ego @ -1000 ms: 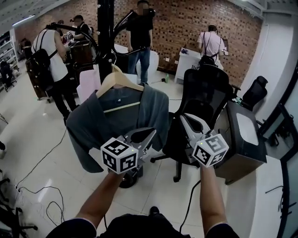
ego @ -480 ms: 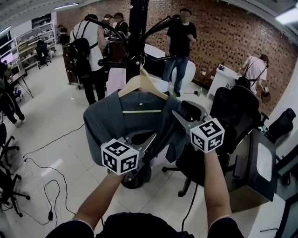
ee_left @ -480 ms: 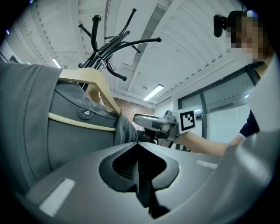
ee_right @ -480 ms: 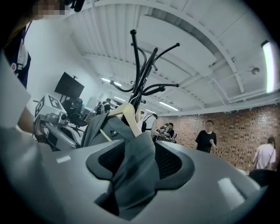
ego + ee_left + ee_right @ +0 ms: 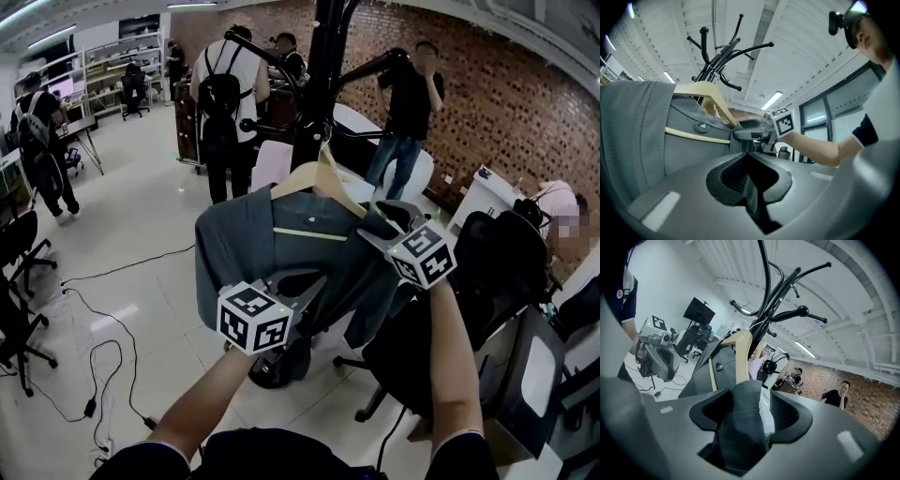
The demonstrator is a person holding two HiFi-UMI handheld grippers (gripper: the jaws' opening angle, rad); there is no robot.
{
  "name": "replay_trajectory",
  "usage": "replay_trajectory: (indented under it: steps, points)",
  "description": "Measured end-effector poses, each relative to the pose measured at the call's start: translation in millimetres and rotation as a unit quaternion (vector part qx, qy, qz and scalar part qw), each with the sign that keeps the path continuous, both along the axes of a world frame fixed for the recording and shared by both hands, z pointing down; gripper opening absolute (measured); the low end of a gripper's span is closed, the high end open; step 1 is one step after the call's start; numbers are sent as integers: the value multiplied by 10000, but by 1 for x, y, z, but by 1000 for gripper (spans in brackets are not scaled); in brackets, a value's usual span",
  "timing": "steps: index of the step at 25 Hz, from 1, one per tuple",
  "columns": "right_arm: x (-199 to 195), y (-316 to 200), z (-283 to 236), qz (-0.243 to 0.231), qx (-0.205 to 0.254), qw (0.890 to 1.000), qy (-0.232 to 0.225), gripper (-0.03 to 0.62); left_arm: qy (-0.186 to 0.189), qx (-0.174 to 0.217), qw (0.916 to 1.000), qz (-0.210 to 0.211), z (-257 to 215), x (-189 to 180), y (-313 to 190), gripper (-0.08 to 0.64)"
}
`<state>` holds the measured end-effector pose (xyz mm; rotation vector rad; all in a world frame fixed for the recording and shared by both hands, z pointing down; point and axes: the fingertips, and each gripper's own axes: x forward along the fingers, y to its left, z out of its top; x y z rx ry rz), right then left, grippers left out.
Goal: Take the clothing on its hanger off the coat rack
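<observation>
A grey shirt (image 5: pixel 244 253) hangs on a wooden hanger (image 5: pixel 314 178), hooked on the black coat rack (image 5: pixel 323 56). My right gripper (image 5: pixel 380 220) is at the shirt's right shoulder, just below the hanger arm. Its jaws are opening; in the right gripper view a fold of grey cloth (image 5: pixel 743 423) lies between them, with a gap on the right pad's side (image 5: pixel 750 413). My left gripper (image 5: pixel 305 281) is lower, in front of the shirt's chest, shut with nothing in it (image 5: pixel 749 176). The hanger's bar (image 5: pixel 693 136) shows just beyond it.
A black office chair (image 5: pixel 487 281) stands close at the right, with a dark cabinet (image 5: pixel 530 375) beside it. Several people stand behind the rack. Cables (image 5: pixel 84 347) trail over the floor at the left. The rack's base (image 5: pixel 277 366) is near my feet.
My right gripper has moved from in front of the chair up to the shirt's right shoulder and has gone from shut to open. The left gripper has stayed low.
</observation>
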<state>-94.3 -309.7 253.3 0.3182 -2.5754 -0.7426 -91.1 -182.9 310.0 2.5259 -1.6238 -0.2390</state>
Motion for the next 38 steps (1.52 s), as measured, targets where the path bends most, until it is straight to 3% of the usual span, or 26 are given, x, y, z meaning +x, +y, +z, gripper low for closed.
replay_trajectory:
  steps: [8, 12, 13, 18, 28, 38]
  points:
    - [-12, 7, 17, -470, -337, 9980, 250, 241, -80, -43, 9998, -163, 4, 3, 1, 12]
    - [-19, 4, 23, -427, -499, 9977, 194, 104, -90, -49, 9997, -230, 5, -3, 3, 12]
    - [-19, 3, 24, -409, -506, 9977, 177, 97, -79, -56, 9997, -243, 6, -4, 5, 12]
    - [-15, 4, 21, -254, -117, 9996, 65, 83, -71, -99, 9995, -293, 9, -10, 11, 12]
    - [-8, 8, 17, -82, 156, 9998, 49, 81, -166, -186, 9995, -189, 9, -23, 21, 12]
    - [9, -4, -26, 85, 445, 9989, -148, 80, -171, -198, 9996, -62, 10, -12, 15, 12]
